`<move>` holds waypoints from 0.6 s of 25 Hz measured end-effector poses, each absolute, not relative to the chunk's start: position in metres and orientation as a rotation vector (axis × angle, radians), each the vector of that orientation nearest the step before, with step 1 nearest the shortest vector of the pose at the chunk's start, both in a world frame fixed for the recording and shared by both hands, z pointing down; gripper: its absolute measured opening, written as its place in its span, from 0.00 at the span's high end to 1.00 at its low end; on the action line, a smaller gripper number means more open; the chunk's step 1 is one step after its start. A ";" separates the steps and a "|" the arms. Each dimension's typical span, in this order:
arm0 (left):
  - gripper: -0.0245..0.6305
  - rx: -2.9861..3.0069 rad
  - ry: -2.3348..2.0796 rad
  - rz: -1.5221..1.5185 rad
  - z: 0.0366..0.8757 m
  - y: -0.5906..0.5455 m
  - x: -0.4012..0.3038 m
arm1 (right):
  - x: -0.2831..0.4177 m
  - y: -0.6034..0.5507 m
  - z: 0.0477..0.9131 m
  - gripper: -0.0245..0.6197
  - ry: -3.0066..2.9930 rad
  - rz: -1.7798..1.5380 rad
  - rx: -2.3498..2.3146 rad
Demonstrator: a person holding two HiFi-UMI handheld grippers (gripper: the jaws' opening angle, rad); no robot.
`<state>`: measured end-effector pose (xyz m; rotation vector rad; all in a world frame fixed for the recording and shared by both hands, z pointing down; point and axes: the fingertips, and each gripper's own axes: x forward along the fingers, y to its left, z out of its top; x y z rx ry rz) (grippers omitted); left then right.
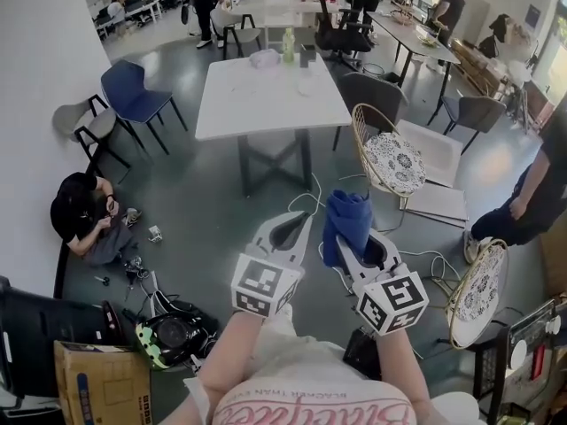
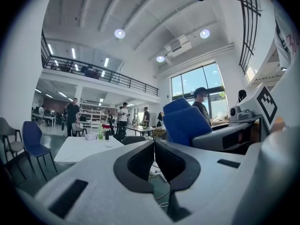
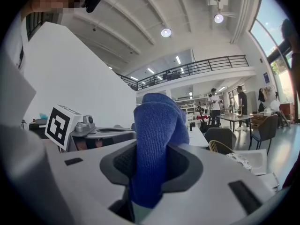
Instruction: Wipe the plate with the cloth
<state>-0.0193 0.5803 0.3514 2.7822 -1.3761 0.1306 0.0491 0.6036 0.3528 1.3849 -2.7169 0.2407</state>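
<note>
My right gripper (image 1: pixel 353 248) is shut on a blue cloth (image 1: pixel 346 219), which stands up in a folded bunch from between its jaws (image 3: pixel 157 139). Just to its left, my left gripper (image 1: pixel 299 218) is shut with nothing in it; in the left gripper view its dark pads (image 2: pixel 140 161) meet at a thin seam. Both are held side by side in the air over the grey floor, pointing at a white table (image 1: pixel 266 104). A pale dish-like thing (image 1: pixel 264 57) lies at the table's far end; I cannot tell whether it is the plate.
On the table stand a green bottle (image 1: pixel 288 44) and a small cup (image 1: pixel 306 83). A wicker chair with a patterned cushion (image 1: pixel 392 161) stands right of it and a blue chair (image 1: pixel 131 91) left. A person sits on the floor (image 1: pixel 81 216); another stands at right (image 1: pixel 532 197). Cables lie underfoot.
</note>
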 end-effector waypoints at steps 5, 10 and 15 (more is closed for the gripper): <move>0.96 2.820 -1.341 0.140 0.345 0.536 -0.037 | 0.030 0.556 0.350 0.78 -2.718 0.240 1.415; 0.96 2.820 -1.328 0.144 0.350 0.493 -0.052 | 0.017 0.517 0.355 0.78 -2.707 0.239 1.440; 0.96 2.801 -1.315 0.120 0.354 0.461 -0.066 | 0.005 0.490 0.358 0.78 -2.692 0.237 1.447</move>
